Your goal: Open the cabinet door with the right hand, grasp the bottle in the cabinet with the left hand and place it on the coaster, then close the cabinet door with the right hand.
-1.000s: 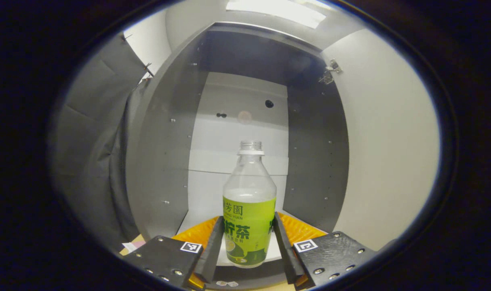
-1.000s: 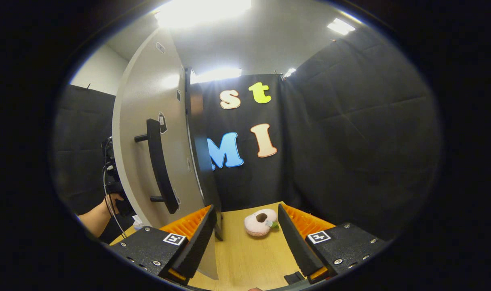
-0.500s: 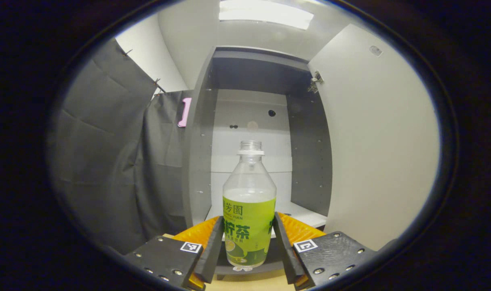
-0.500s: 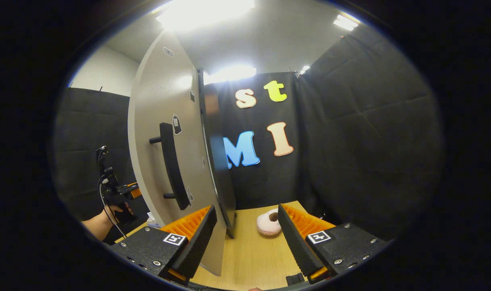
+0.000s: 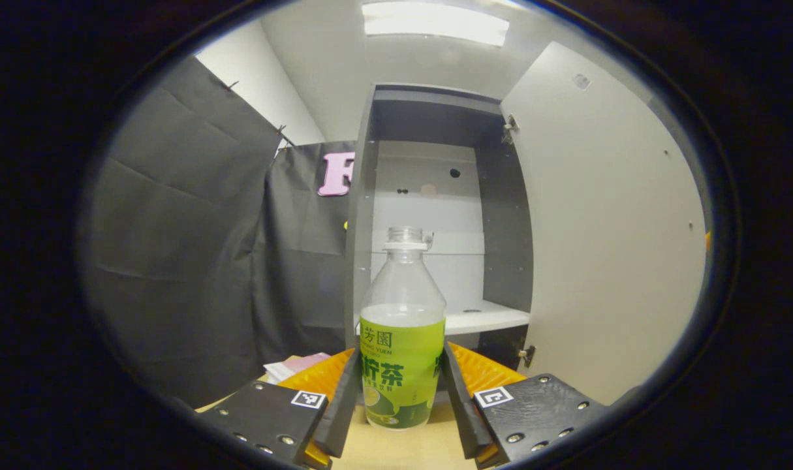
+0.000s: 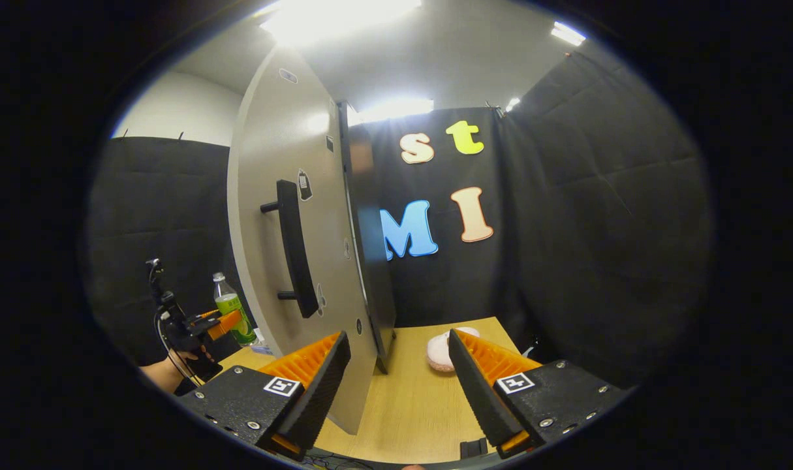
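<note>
Nearest in the left gripper view, the left gripper [image 5: 401, 398] has both fingers pressed on the label of the green tea bottle [image 5: 403, 339], one on each side. The bottle stands upright in the grip, has no cap, and holds liquid about to the top of the label. It is outside the cabinet [image 5: 435, 215], above the wooden table [image 5: 396, 450], with the white shelf [image 5: 481, 318] behind it. In the right gripper view, the right gripper [image 6: 396, 385] has its fingers spread wide and holds nothing. Just behind its left finger is the open cabinet door [image 6: 285, 261] with the black handle [image 6: 295, 258]. Farther on the table lies a pink round thing [image 6: 443, 349], probably the coaster.

The main risk, I think, is spilling: the bottle is open, so a tilt or a fast swing on the way to the coaster can throw liquid out. The grip is low on a smooth label, so the bottle can also slip or lean. The door stands between the bottle and the coaster, so the bottle may knock its edge.
</note>
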Demonstrator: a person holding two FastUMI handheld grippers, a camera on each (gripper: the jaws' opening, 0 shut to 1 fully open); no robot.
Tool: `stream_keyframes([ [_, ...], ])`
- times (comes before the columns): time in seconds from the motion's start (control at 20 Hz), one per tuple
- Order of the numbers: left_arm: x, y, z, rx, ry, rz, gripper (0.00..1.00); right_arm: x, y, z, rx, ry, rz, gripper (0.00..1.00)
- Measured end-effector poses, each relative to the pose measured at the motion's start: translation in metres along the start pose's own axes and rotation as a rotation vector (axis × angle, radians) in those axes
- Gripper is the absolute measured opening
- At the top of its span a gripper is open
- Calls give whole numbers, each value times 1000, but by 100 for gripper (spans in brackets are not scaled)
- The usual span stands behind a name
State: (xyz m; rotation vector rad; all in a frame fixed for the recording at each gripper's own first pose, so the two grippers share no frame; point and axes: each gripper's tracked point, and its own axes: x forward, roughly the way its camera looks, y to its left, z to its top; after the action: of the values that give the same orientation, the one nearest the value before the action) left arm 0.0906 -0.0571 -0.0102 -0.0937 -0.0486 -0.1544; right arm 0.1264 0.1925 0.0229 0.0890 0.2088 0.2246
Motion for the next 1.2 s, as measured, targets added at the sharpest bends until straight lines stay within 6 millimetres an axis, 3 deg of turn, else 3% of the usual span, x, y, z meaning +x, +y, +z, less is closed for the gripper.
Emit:
stream_keyframes([
  [0.2,-30,7,-25,-27,16,28,72,2,1,-9,6,14,23,94],
  [0.3,-43,9,-37,-33,16,39,67,6,2,-15,15,25,27,93],
  [0.35,-50,12,-44,-28,18,46,72,8,2,-19,19,29,28,94],
  [0.4,-57,13,-51,-22,21,53,67,10,2,-20,25,33,27,94],
  [0.55,-76,18,-79,-8,48,66,67,14,3,-26,37,39,28,94],
  [0.65,-85,24,-98,-10,69,84,63,16,1,-27,31,40,24,94],
  [0.75,-93,27,-114,-24,82,98,67,19,-1,-28,24,39,15,94],
  [0.85,-98,32,-130,-33,93,108,67,20,-2,-31,24,43,10,94],
  [0.9,-102,35,-139,-32,100,116,63,21,-3,-33,25,47,7,94],
  [0.95,-105,38,-147,-31,109,126,67,22,-4,-35,26,53,4,94],
  [1.2,-118,51,-187,-37,147,165,67,25,-2,-44,3,90,3,94],
])
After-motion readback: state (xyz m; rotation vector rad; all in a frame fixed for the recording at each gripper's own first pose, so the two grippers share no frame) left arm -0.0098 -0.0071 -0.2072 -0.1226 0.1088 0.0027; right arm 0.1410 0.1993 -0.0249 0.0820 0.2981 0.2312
